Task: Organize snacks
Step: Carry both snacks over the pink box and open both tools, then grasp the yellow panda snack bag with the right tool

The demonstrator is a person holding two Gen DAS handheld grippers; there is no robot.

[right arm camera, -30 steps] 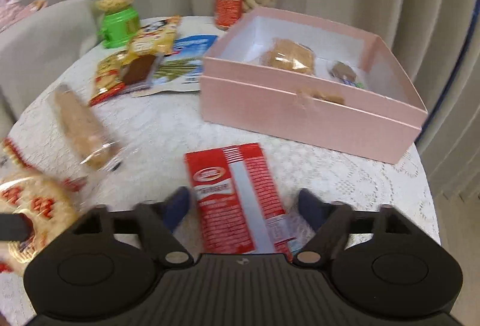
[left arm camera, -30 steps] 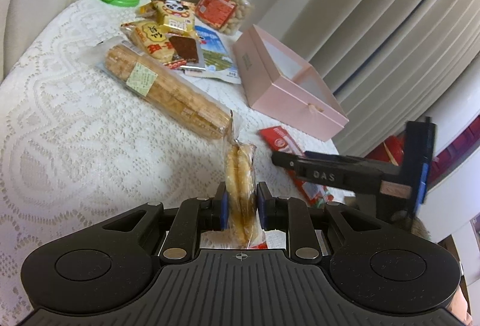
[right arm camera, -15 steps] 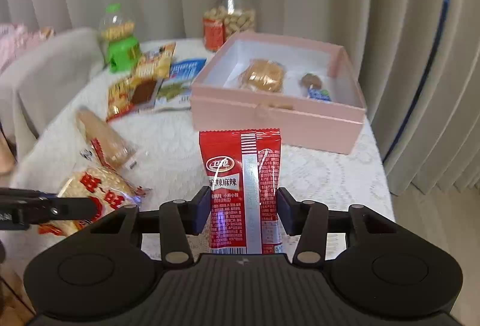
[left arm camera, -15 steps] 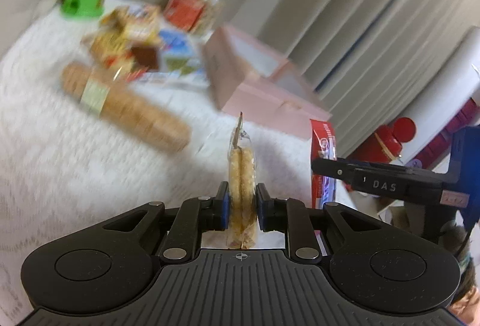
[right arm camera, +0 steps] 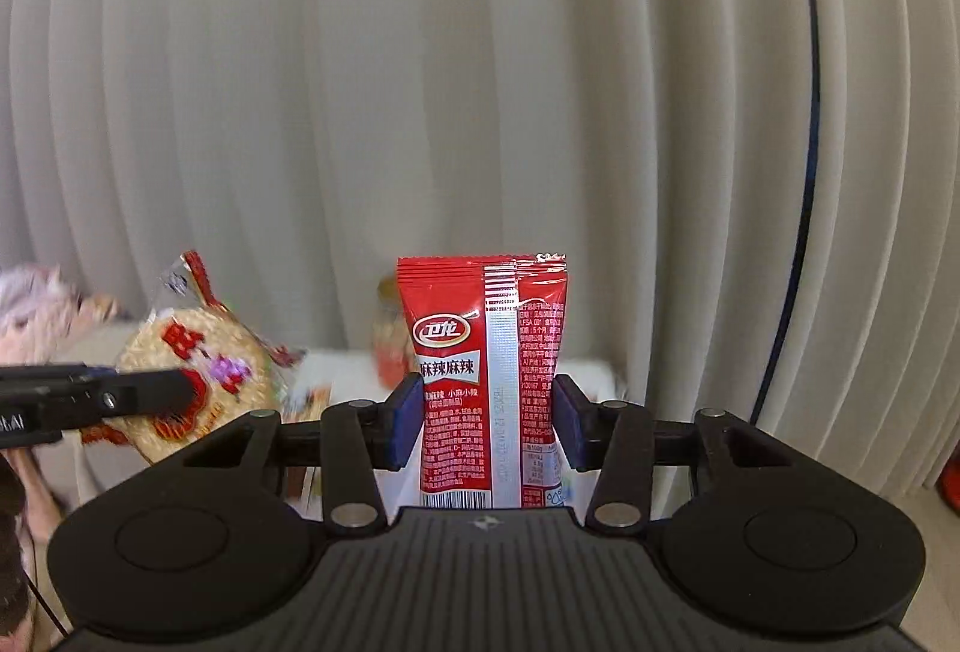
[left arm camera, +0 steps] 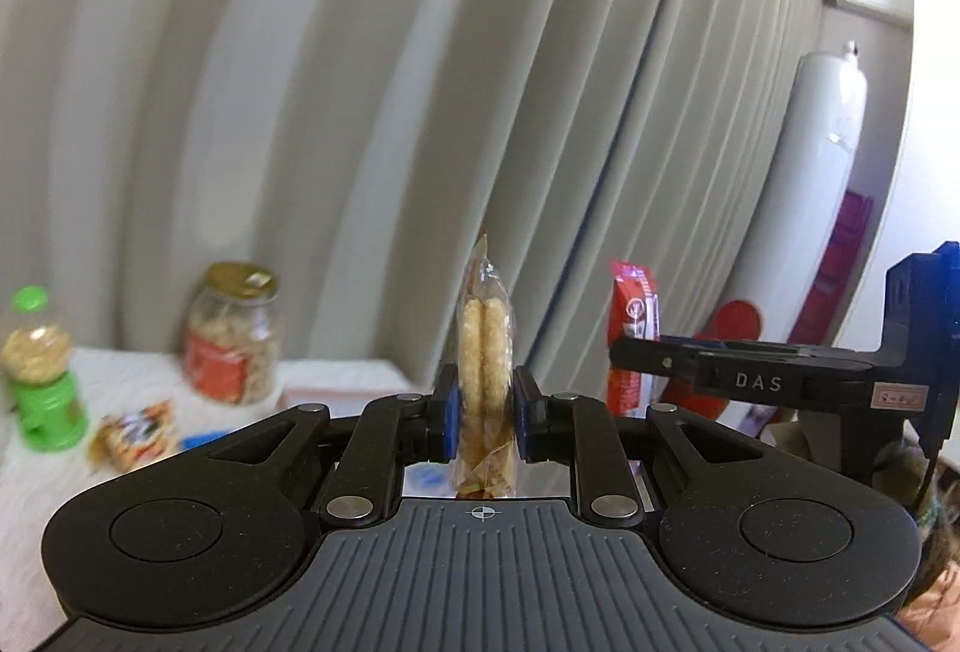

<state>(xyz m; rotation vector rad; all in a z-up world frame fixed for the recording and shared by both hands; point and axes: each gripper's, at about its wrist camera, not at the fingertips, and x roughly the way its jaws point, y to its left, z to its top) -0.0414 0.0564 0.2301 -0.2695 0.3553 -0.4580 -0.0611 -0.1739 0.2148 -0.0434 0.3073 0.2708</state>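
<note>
Blurred peanut jar and green dispenser at lower left of the left wrist view, smeared snack packs beside them, pink box mostly hidden behind gripper body, jar hidden behind red packet in the right wrist view.

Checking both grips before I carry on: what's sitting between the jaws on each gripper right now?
Left wrist view: the rice cracker pack stands edge-on, pinched in the left gripper. Right wrist view: the red spicy snack packet stands upright, clamped in the right gripper.
</note>
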